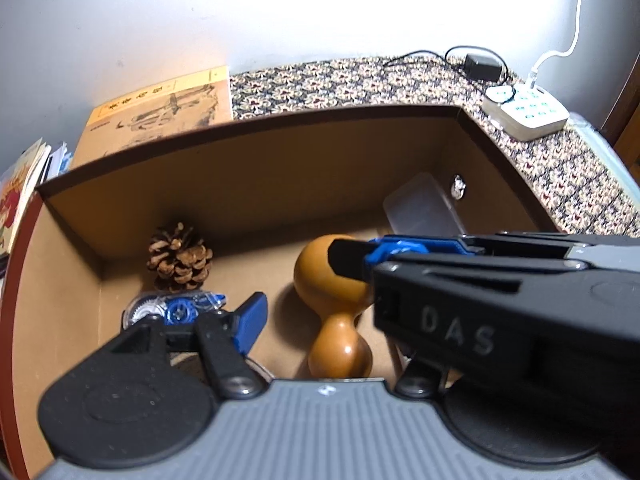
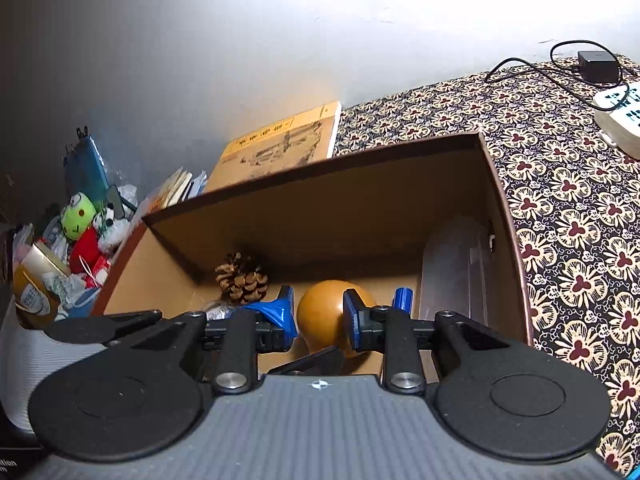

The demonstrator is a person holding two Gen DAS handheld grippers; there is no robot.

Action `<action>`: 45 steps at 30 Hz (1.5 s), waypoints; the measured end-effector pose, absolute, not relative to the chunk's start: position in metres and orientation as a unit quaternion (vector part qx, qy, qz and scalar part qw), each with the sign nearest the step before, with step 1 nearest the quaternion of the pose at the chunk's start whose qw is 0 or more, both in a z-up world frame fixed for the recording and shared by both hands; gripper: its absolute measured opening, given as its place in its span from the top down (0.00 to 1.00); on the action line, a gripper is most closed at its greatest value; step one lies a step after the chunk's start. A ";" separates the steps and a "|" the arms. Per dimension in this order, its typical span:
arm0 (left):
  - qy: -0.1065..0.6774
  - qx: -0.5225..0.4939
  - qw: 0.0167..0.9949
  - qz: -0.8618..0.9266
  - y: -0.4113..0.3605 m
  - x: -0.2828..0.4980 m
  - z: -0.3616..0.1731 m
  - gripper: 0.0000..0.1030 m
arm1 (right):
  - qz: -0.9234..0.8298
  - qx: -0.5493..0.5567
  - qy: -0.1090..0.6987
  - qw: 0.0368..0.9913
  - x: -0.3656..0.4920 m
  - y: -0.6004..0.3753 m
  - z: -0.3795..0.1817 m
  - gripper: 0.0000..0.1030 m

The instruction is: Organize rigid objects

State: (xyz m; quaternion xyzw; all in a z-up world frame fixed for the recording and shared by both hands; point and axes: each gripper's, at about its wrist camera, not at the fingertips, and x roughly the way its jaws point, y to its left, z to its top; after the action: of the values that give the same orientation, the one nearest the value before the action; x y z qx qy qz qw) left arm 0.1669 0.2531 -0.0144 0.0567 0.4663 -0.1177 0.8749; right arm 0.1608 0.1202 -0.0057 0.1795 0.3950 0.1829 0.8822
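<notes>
A tan wooden gourd (image 1: 328, 292) lies on the floor of an open brown cardboard box (image 1: 280, 124), big bulb toward the back wall. My right gripper (image 2: 320, 316) is open, its blue pads (image 2: 286, 312) standing at either side of the gourd's (image 2: 320, 308) big bulb. My left gripper (image 1: 326, 320) is open over the gourd's waist. Only its left blue pad (image 1: 250, 322) shows, because the right gripper's black body (image 1: 480, 320) crosses in front and hides the other finger.
In the box lie a pine cone (image 1: 180, 260), a blue-and-clear tape dispenser (image 1: 172, 308) and a clear plastic case (image 1: 424, 208) at the right wall. Behind it lies a yellow book (image 1: 168, 108). A power strip (image 1: 528, 112) and black charger (image 1: 482, 66) sit on the patterned cloth. Plush toys (image 2: 80, 212) crowd the left.
</notes>
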 end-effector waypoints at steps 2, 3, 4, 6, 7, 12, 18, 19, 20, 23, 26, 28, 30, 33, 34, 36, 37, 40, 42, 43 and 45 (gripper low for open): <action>0.463 0.056 0.877 -0.113 0.255 0.166 -0.011 0.37 | 0.182 0.186 0.391 0.883 0.160 0.119 -0.004 0.88; 0.460 0.057 0.879 -0.111 0.256 0.165 -0.009 0.37 | 0.182 0.187 0.389 0.884 0.159 0.119 -0.003 0.88; 0.458 0.056 0.880 -0.110 0.257 0.164 -0.008 0.37 | 0.181 0.188 0.386 0.885 0.158 0.119 -0.002 0.88; 0.455 0.060 0.882 -0.105 0.260 0.162 -0.004 0.37 | 0.178 0.191 0.381 0.887 0.156 0.119 0.001 0.88; 0.453 0.062 0.883 -0.102 0.260 0.160 -0.003 0.37 | 0.176 0.192 0.377 0.889 0.154 0.119 0.003 0.88; 0.453 0.064 0.885 -0.090 0.265 0.154 0.001 0.37 | 0.169 0.185 0.367 0.896 0.146 0.122 0.011 0.88; 0.456 0.061 0.884 -0.079 0.271 0.146 0.002 0.37 | 0.154 0.184 0.354 0.904 0.135 0.122 0.018 0.88; 0.457 0.059 0.884 -0.076 0.272 0.144 0.002 0.37 | 0.154 0.179 0.353 0.905 0.133 0.123 0.018 0.88; 0.458 0.056 0.884 -0.075 0.273 0.143 0.003 0.37 | 0.154 0.174 0.353 0.906 0.131 0.123 0.019 0.88; 0.461 0.052 0.883 -0.070 0.276 0.139 0.005 0.37 | 0.141 0.158 0.348 0.913 0.125 0.127 0.022 0.88; 0.460 0.059 0.884 -0.061 0.276 0.134 0.007 0.37 | 0.129 0.151 0.337 0.920 0.118 0.127 0.024 0.88; 0.458 0.065 0.885 -0.055 0.275 0.131 0.008 0.36 | 0.119 0.152 0.332 0.923 0.115 0.126 0.026 0.88; 0.459 0.066 0.885 -0.045 0.276 0.129 0.009 0.36 | 0.109 0.147 0.329 0.926 0.112 0.127 0.028 0.88; 0.462 0.064 0.884 -0.027 0.279 0.128 0.010 0.36 | 0.107 0.138 0.322 0.931 0.105 0.128 0.030 0.89; 0.462 0.065 0.884 -0.019 0.280 0.127 0.010 0.36 | 0.110 0.136 0.322 0.930 0.104 0.128 0.031 0.89; 0.462 0.067 0.884 -0.011 0.282 0.125 0.011 0.36 | 0.113 0.130 0.324 0.930 0.101 0.129 0.033 0.89; 0.461 0.067 0.885 -0.009 0.283 0.123 0.012 0.36 | 0.112 0.125 0.324 0.931 0.099 0.130 0.033 0.89; 0.458 0.070 0.886 -0.006 0.285 0.118 0.015 0.36 | 0.111 0.112 0.331 0.930 0.096 0.133 0.036 0.89; 0.456 0.075 0.887 -0.004 0.284 0.113 0.016 0.36 | 0.114 0.112 0.333 0.929 0.093 0.133 0.038 0.89; 0.455 0.076 0.887 -0.004 0.284 0.111 0.017 0.36 | 0.115 0.114 0.333 0.929 0.091 0.132 0.039 0.89; 0.454 0.076 0.888 -0.001 0.285 0.108 0.018 0.36 | 0.116 0.119 0.332 0.928 0.087 0.131 0.040 0.89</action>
State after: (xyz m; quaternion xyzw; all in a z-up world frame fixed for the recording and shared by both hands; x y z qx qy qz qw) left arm 0.1081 0.2848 0.0180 0.0760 0.4540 -0.0013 0.8878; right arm 0.0871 0.1308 0.0405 0.1188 0.3321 0.1161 0.9285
